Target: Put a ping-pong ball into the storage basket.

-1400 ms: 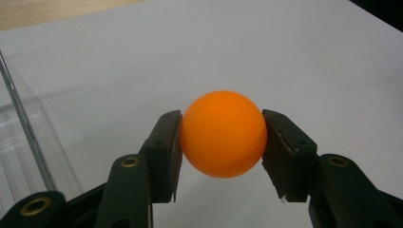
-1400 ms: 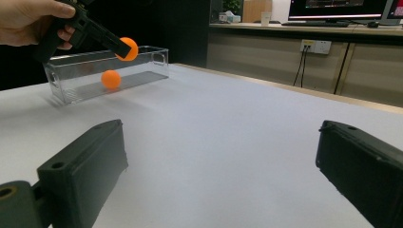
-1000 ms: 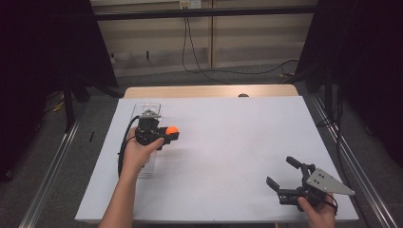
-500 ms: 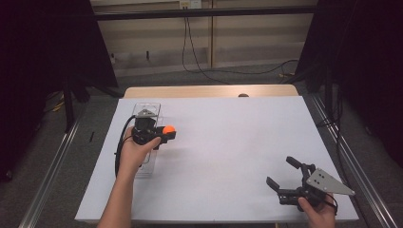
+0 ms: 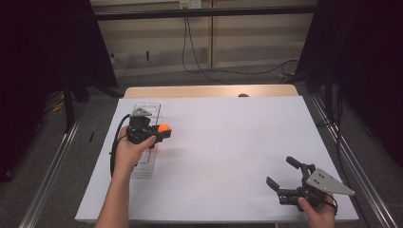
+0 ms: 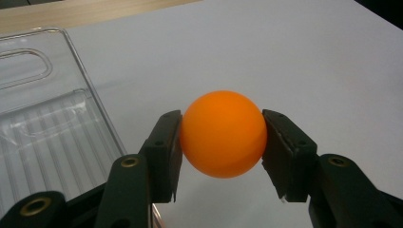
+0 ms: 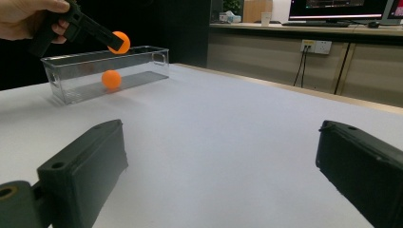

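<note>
Two orange balls are in play, and the one that matters, the held orange ball (image 6: 223, 134), sits pinched between the jaws of the left hand-held gripper (image 5: 160, 130), up in the air just at the right rim of the clear plastic bin (image 5: 148, 108) near the left side of the desk (image 5: 237, 137); from the right gripper view it hangs at the top edge of the bin's near wall, not yet over the middle. By the look of it, this is the carry-and-drop step, with the ball lifted and arriving at the container, so the next move likely calls for easing it further over the opening, then letting the jaws part so it falls inside rather than bouncing off the rim. Down in the bin, a second orange ball (image 7: 111, 79) already rests on the floor, towards one end, and nothing else can be made out in there. Over at the near right corner of the desk, the right hand-held gripper (image 5: 284, 177) waits with jaws spread wide, pinching nothing, well apart from the action
</note>
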